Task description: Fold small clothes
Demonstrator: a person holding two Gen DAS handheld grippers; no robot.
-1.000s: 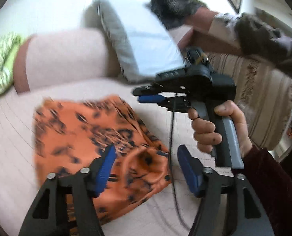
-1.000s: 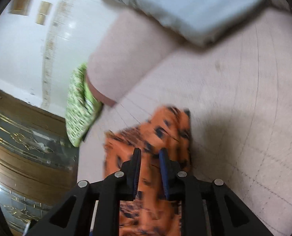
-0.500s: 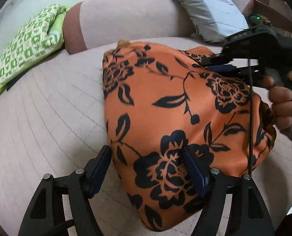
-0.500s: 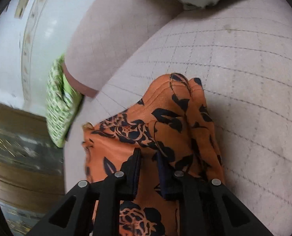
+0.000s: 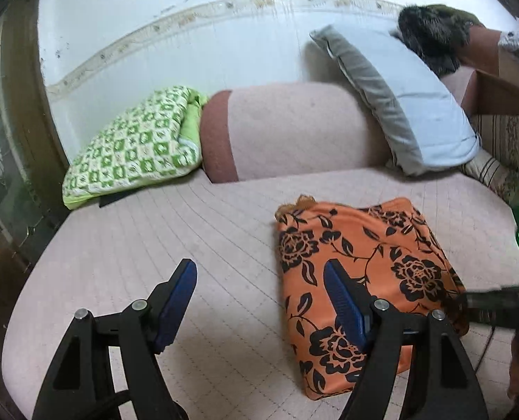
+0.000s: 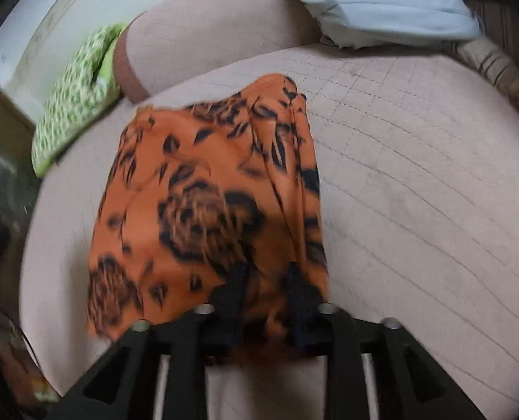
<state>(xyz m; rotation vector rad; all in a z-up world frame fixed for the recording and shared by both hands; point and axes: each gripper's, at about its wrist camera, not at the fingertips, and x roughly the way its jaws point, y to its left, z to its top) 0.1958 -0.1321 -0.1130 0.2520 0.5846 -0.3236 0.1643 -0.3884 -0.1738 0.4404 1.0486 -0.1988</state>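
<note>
An orange garment with black flowers (image 5: 364, 255) lies folded in a rough rectangle on the pink quilted sofa seat (image 5: 154, 238). My left gripper (image 5: 259, 266) hangs open above the bare seat. The garment's left edge sits behind its right finger, and nothing is between the pads. In the blurred right wrist view, my right gripper (image 6: 264, 273) is at the near edge of the garment (image 6: 207, 192). Its jaws are opening, and a fold of the cloth lies loosely in the gap between them. The right tool's black body (image 5: 497, 302) shows at the right edge of the left wrist view.
A pink bolster (image 5: 294, 129) backs the seat. A green patterned cushion (image 5: 133, 147) leans to its left and a grey-blue pillow (image 5: 399, 105) to its right. A dark furry item (image 5: 431, 35) and striped fabric (image 5: 504, 140) lie far right. A dark wooden door (image 5: 11, 175) borders the left.
My left gripper has swung off the garment, which now lies to its right. The right gripper's jaws, earlier pinched on the cloth, have parted at the garment's near edge.
</note>
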